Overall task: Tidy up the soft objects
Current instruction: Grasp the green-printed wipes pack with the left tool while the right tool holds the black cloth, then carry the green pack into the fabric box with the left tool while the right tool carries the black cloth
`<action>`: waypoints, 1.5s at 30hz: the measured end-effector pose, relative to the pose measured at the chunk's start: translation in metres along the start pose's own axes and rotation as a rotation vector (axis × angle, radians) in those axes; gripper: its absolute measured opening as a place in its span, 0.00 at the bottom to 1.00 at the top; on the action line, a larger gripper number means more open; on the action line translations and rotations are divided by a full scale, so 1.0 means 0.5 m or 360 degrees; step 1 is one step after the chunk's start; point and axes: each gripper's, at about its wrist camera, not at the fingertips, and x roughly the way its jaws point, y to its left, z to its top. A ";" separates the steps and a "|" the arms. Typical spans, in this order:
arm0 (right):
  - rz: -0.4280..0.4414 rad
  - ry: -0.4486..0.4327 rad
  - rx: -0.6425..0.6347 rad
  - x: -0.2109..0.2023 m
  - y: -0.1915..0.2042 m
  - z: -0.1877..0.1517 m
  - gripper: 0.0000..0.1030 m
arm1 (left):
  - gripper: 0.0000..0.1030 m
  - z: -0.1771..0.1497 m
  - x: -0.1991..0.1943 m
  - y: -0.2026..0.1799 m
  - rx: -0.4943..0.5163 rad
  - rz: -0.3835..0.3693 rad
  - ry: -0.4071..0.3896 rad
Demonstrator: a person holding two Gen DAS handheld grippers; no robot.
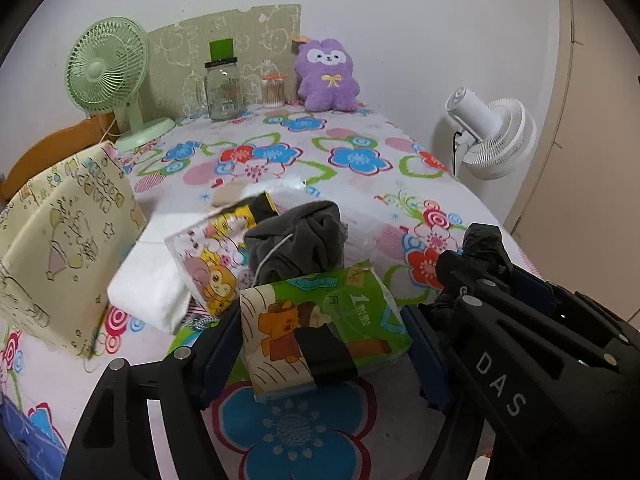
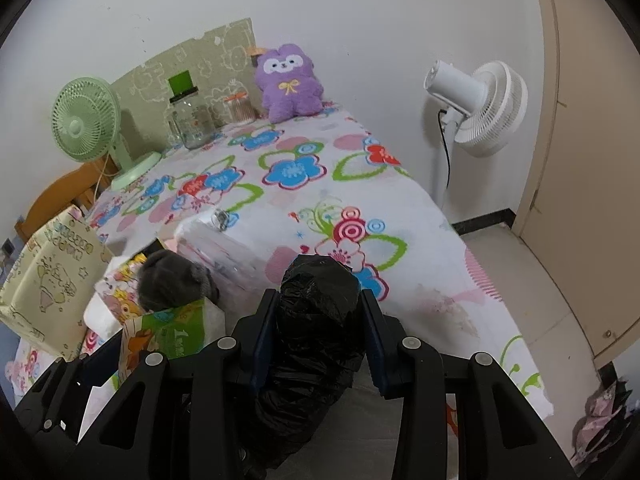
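My left gripper [image 1: 324, 336] is shut on a green tissue pack [image 1: 320, 320] with a black band, held just above the flowered cloth. My right gripper [image 2: 318, 334] is shut on a black plastic bag bundle [image 2: 316, 320]; it shows at the right of the left wrist view [image 1: 482, 246]. Behind the pack lie a rolled grey cloth [image 1: 298, 246], a cartoon tissue pack [image 1: 212, 264], a folded white towel [image 1: 154, 276] and a clear wrapped pack [image 2: 232, 256]. A purple plush [image 1: 326, 76] sits at the far edge.
A yellow patterned box [image 1: 60, 248] stands at the left. A green fan [image 1: 108, 76], a glass jar [image 1: 222, 88] and a small swab jar [image 1: 274, 88] stand at the back by the wall. A white floor fan [image 2: 476, 104] stands right of the table.
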 end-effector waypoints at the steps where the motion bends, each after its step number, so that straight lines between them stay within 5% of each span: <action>1: 0.0002 -0.0014 -0.0002 -0.008 0.003 0.004 0.42 | 0.76 0.002 -0.008 0.001 0.0000 0.0001 -0.0014; 27: 0.0013 -0.0233 -0.0096 -0.163 0.131 0.107 0.42 | 0.76 0.110 -0.169 0.079 -0.0008 0.0046 -0.0199; 45: 0.0088 -0.0180 -0.0178 -0.165 0.251 0.154 0.42 | 0.76 0.161 -0.197 0.182 -0.0002 0.0127 -0.0190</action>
